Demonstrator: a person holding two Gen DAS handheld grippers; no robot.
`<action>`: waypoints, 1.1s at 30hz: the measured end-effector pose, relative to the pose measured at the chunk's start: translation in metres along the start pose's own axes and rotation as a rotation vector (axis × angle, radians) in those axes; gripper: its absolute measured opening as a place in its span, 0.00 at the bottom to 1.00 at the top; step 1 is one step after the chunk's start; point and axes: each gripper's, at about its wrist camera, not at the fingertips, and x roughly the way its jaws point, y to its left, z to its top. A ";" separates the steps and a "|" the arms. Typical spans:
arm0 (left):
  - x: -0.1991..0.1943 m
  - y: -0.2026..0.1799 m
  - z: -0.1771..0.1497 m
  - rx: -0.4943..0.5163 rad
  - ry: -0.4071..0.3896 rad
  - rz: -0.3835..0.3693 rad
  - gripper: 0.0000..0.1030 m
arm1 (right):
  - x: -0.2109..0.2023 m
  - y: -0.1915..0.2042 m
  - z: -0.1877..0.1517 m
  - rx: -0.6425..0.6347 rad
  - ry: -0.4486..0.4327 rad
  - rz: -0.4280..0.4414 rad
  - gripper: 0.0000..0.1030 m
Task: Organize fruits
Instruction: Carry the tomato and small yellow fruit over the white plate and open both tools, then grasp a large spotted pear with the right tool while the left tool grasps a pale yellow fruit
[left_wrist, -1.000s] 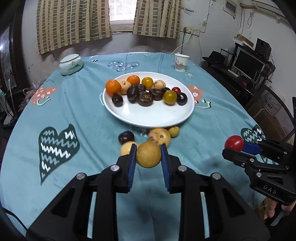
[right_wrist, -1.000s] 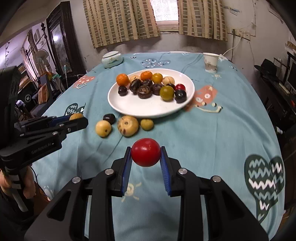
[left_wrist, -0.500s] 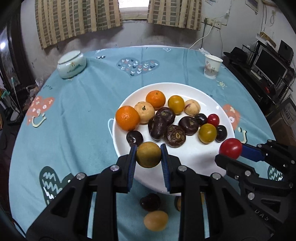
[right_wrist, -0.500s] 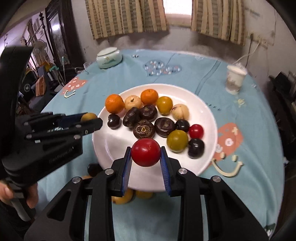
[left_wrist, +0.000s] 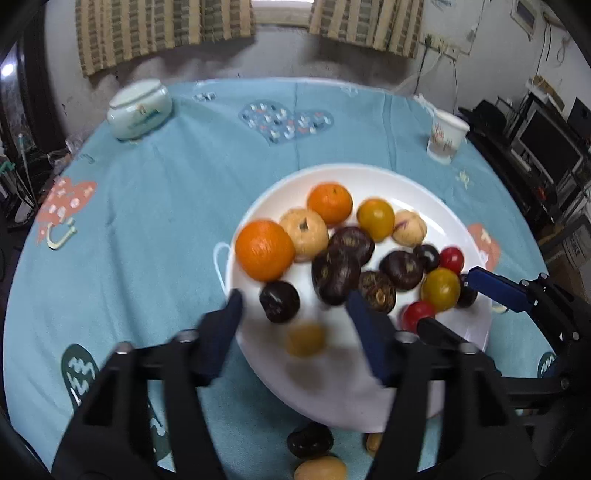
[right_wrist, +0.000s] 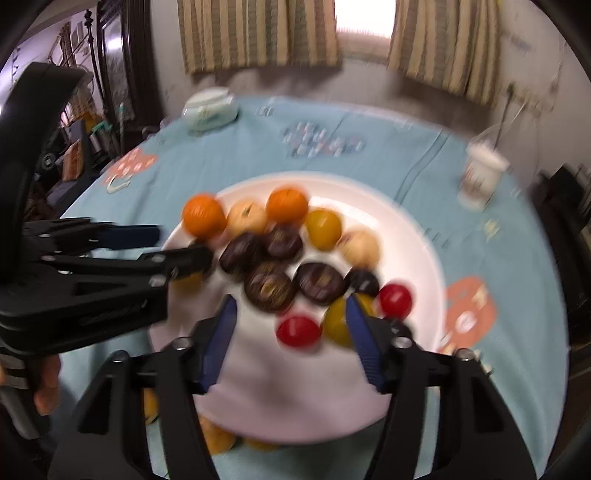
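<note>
As both jaw pairs just sprang apart over white plate (left_wrist: 424, 192): tan fruit (left_wrist: 306, 339) loose under left gripper (left_wrist: 295, 310), red fruit (right_wrist: 297, 331) free below right gripper (right_wrist: 290, 321). Lift straight up, no sideways swipe; w/ round fruit, watch for roll toward near rim.

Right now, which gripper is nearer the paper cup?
Right. The right gripper is over the plate's cup-side half, the left gripper over the half farther from the paper cup. Both are well short of it.
</note>
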 end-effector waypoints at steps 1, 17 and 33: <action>-0.005 0.000 0.000 0.003 -0.013 0.002 0.66 | -0.001 0.000 0.001 -0.006 -0.006 -0.001 0.61; -0.091 0.012 -0.132 -0.019 -0.120 0.037 0.82 | -0.103 0.007 -0.113 0.139 -0.024 -0.002 0.66; -0.125 0.064 -0.175 -0.110 -0.157 0.092 0.82 | -0.074 0.055 -0.119 0.123 0.035 0.140 0.66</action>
